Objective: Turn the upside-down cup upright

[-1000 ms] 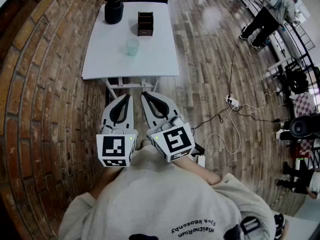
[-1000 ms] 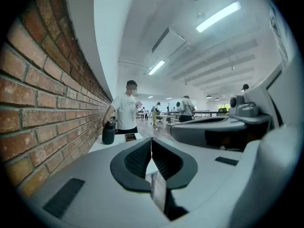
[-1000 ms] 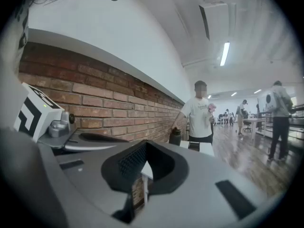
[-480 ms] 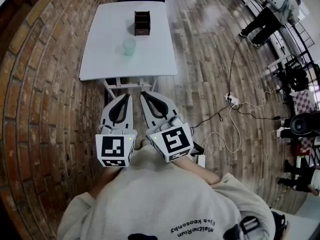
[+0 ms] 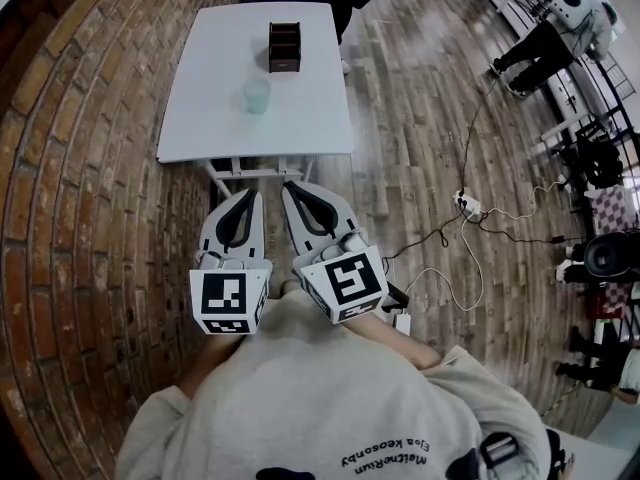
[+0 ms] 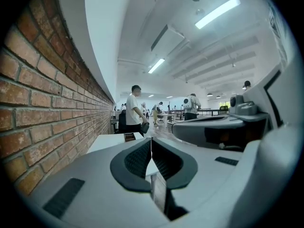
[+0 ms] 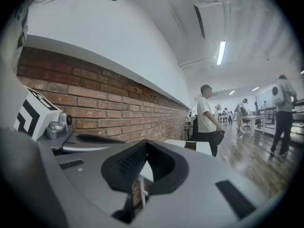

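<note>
A pale green translucent cup [image 5: 258, 95] stands near the middle of the white table [image 5: 210, 118]; which way up it is I cannot make out. Behind it is a dark brown wooden box [image 5: 284, 47]. My left gripper [image 5: 250, 195] and right gripper [image 5: 290, 189] are held side by side short of the table's near edge, well apart from the cup. Both are shut with nothing between their pads. In the left gripper view the left gripper [image 6: 151, 140] shows its jaws pressed together, and the right gripper [image 7: 145, 144] shows the same in its own view. The cup is hidden in both gripper views.
A brick wall [image 5: 90, 168] runs along the left. At the table's far end stands a person [image 6: 135, 110] with a dark object in hand. Cables and a power strip [image 5: 466, 205] lie on the wooden floor to the right. More people [image 5: 545, 38] are at the far right.
The black jug that stood at the table's far left corner is gone from it. Both grippers stay shut and have kept their places in the view.
</note>
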